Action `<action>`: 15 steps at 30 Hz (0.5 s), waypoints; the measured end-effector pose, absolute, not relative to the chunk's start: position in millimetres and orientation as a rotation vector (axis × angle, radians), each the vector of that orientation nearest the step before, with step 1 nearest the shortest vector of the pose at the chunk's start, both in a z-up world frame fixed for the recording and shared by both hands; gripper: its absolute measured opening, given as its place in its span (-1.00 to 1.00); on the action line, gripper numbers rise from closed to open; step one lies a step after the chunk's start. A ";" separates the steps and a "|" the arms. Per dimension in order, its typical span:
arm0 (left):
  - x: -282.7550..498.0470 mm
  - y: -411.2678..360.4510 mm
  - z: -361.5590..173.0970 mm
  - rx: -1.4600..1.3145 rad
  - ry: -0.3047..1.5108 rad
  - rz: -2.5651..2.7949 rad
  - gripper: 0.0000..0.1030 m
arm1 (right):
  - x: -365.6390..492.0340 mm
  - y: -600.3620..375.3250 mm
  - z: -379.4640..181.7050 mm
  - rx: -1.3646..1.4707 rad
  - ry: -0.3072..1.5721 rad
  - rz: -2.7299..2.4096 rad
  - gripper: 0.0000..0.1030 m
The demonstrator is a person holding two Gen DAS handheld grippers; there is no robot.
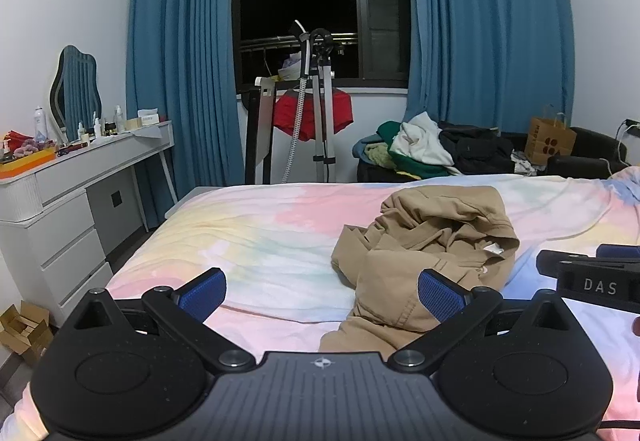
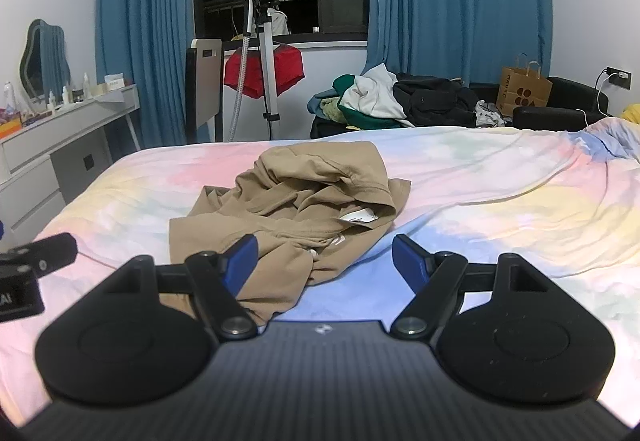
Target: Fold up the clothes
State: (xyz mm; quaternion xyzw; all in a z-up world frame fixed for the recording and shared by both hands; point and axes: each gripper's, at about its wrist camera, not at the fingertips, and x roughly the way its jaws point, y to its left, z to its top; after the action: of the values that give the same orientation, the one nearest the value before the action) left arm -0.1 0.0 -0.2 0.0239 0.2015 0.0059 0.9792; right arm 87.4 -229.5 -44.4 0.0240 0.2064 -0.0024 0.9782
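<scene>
1. Left gripper [image 1: 322, 291]: jaws spread wide and empty, held low over the near part of the bed [image 1: 248, 237]. Its right blue pad overlaps the near left edge of the garment in the left wrist view; contact cannot be told.
2. Tan hoodie [image 2: 288, 201]: lies crumpled in a heap on the bed, toward the middle, ahead of both grippers. The hood, with a white label [image 2: 360, 217] showing inside, sits at the far right of the heap. A flatter panel runs toward the near left, so the long axis appears to run from near left to far right, hood end pointing away. Sleeves cannot be picked out.
3. Right gripper [image 2: 322, 263]: jaws spread and empty, just near of the heap. Its left pad overlaps the near hem.
4. Step in hand, as judged: first grasp, to open out the heap. It is best done by pinching one fabric layer at two well-separated edge points, such as hem or shoulder, then lifting and drawing apart so the body lies flat before any fold.
5. Risk: catching the pastel sheet [image 2: 480, 201] with the cloth.
</scene>
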 end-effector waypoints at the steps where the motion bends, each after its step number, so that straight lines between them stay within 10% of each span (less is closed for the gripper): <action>1: -0.2 0.0 -0.5 0.052 0.405 0.013 0.99 | 86.9 -229.7 -44.5 0.050 0.414 -0.005 0.48; 15: 5.3 -1.8 -4.7 0.060 0.406 0.024 0.99 | 85.0 -236.8 -45.0 0.088 0.415 -0.001 0.48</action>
State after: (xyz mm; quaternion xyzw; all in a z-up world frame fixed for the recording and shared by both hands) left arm 5.3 -1.8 -4.7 0.0300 0.2014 0.0121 0.9790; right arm 85.0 -236.8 -45.0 0.0439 0.2058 -0.0005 0.9776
